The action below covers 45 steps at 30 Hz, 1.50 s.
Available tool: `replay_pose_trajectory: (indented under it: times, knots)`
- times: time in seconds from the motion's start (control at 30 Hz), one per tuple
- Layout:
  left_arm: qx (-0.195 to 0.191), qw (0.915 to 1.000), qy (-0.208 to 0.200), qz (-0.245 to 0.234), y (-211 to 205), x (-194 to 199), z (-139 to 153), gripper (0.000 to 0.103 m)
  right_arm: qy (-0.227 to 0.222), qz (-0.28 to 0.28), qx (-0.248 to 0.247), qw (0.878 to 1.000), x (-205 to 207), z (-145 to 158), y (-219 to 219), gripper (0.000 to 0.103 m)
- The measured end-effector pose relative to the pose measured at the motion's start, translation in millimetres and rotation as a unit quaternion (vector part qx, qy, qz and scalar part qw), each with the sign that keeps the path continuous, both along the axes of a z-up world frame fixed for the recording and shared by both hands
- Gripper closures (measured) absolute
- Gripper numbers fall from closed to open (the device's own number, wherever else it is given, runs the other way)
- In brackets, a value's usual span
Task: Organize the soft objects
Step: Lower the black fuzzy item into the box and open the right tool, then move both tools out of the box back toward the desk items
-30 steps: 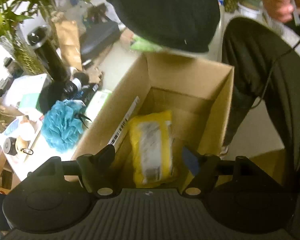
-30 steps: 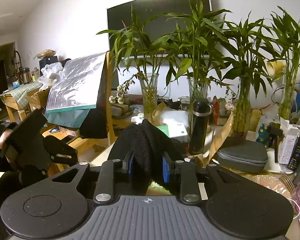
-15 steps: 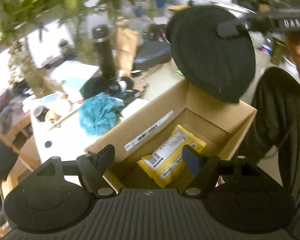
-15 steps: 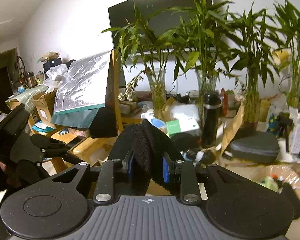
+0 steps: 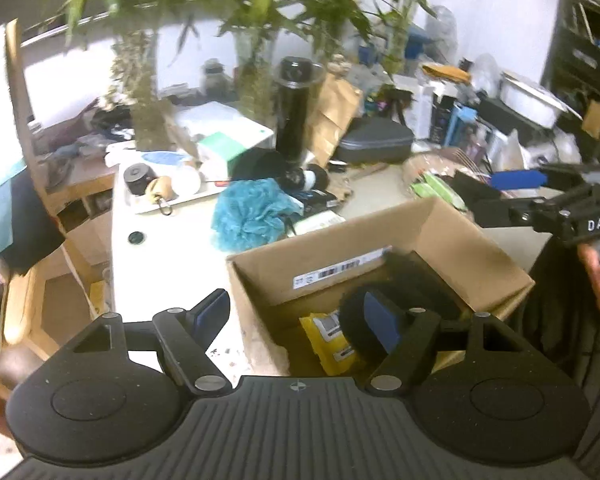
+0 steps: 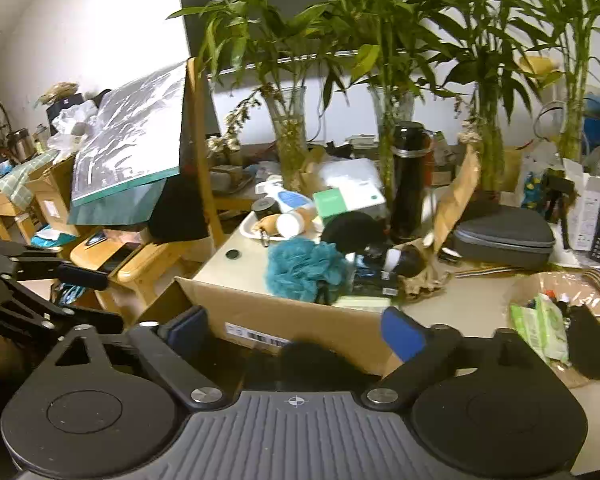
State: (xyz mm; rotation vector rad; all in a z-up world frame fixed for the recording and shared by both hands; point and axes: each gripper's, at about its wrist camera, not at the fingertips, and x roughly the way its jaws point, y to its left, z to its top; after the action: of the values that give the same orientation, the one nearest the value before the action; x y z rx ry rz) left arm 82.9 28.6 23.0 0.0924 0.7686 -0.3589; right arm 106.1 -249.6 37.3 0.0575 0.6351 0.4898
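Lived-in home room: bamboo vases, cluttered table, wooden chair.

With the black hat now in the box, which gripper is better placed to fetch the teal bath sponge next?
Probably the left gripper. It is open and empty, and the teal bath sponge lies on the table just beyond it, off the box corner. The right gripper hangs over the box, jaws opening above the black hat.

Cluttered white table with a black flask standing among bamboo stalks in glass vases, a grey zip case to its right, a crumpled brown paper bag between them.
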Motion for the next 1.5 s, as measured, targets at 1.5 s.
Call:
replay_pose_trajectory:
  times: [1.5]
  knots:
    - [-0.037,0.9951,-0.066,0.065,17.1,87.1,-21.2,0.029,-0.024,-0.005,-0.059,0.998,95.3,-48.1,-23.4,0.0]
